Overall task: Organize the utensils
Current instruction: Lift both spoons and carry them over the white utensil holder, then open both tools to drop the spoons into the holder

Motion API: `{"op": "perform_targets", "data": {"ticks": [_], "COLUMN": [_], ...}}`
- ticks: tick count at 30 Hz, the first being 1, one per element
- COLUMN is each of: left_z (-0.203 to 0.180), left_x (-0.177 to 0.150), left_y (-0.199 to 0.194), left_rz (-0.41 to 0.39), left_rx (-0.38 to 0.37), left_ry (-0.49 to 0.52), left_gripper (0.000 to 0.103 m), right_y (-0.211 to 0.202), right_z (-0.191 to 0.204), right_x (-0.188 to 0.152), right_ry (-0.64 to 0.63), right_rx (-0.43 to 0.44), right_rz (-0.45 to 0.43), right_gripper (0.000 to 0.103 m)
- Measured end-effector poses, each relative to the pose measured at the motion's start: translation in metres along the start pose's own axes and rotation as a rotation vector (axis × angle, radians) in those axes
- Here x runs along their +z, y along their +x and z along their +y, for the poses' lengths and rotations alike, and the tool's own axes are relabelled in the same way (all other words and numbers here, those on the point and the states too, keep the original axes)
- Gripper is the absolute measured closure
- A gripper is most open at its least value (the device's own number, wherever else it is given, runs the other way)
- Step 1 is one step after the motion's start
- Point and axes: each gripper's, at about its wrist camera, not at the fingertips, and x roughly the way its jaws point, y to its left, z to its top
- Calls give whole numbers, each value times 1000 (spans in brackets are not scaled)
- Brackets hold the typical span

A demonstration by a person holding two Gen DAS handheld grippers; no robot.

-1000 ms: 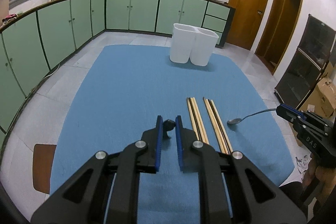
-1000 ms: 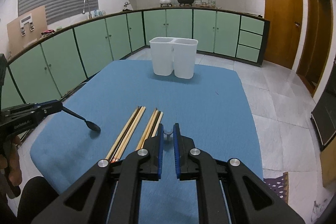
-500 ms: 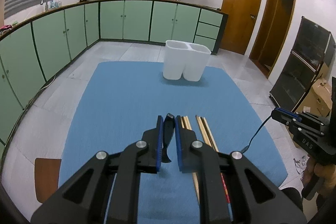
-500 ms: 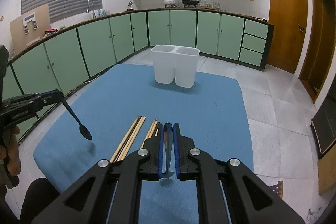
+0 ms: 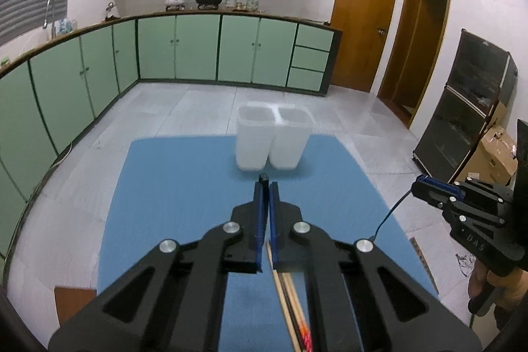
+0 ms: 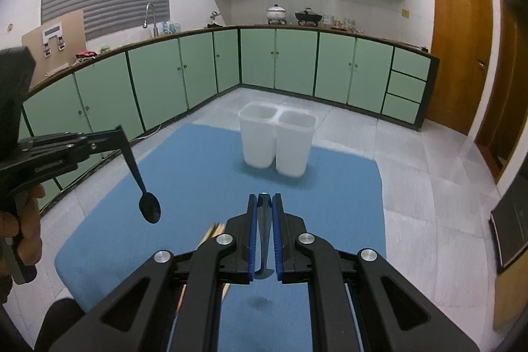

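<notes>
Left tongs (image 6: 120, 134), clenched on a black spoon (image 6: 149, 210), hang over the blue worktop's (image 6: 184, 187) left edge. Chopsticks (image 5: 290, 302) lie near, centre. Right tongs (image 6: 264, 203), gripping a metal spoon (image 6: 263, 240), hover over clear mat. White two-cell bin (image 6: 277, 137) stands far, centre. Green cabinets (image 6: 158, 81) ring the tiled floor (image 6: 429, 174).

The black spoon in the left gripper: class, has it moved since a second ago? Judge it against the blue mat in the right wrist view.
Yes. The black spoon has risen off the blue mat; it now hangs bowl-down from the left gripper, handle steeply tilted.
</notes>
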Motion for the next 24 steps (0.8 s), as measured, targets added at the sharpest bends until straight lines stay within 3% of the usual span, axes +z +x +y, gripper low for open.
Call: {"op": "perform_targets", "data": {"ticks": [8, 16, 20, 24], "left_z": [-4, -7, -11, -5], "left_x": [72, 140, 151, 142], "left_y": [33, 96, 143, 184], "left_rz": [-64, -117, -100, -64], "left_rx": [1, -11, -1, 19], "left_ry": [29, 8, 11, 5], "left_gripper": [100, 100, 100, 100], "right_y": [36, 95, 131, 177], "right_z": [-16, -35, -46, -59], "right_x": [81, 150, 161, 150], "right_ry": [-9, 1, 5, 19], "right_rx": [17, -7, -30, -42], "right_rz": [-33, -52, -48, 5], "right_gripper": [94, 94, 94, 94]}}
